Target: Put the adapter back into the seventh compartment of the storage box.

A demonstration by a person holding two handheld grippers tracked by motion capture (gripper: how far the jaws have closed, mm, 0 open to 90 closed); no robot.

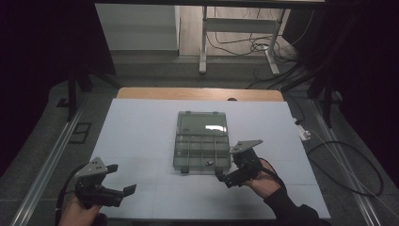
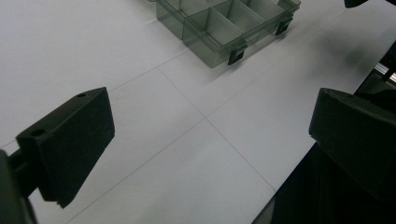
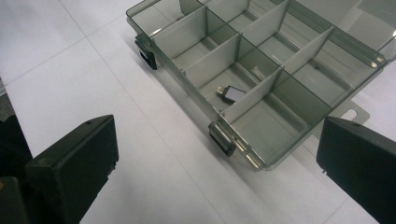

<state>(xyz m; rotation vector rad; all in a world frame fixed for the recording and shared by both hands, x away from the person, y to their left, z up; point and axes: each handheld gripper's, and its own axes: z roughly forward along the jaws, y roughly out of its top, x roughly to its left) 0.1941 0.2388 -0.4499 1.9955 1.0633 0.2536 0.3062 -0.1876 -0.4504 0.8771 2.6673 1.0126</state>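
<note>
White sheet-covered table [image 1: 141,136] in dark room – open smoky clear-plastic compartment box [image 1: 201,141] mid-table; left gripper [image 1: 120,181] and right gripper [image 1: 225,178] both gaped wide, empty.

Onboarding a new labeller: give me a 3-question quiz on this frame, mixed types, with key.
1. True or false: the compartment box has its lid open.
2. Multiple choice: the small metal adapter lies
A. on the white table beside the box
B. in a compartment of the row nearest the latches
C. between the jaws of the left gripper
3. Which gripper is closer to the box, and are its jaws open or shut?

Key
1. True; the clear lid lies back on the far side.
2. B
3. The right gripper, near the box's front right corner; jaws open, holding nothing.
</note>
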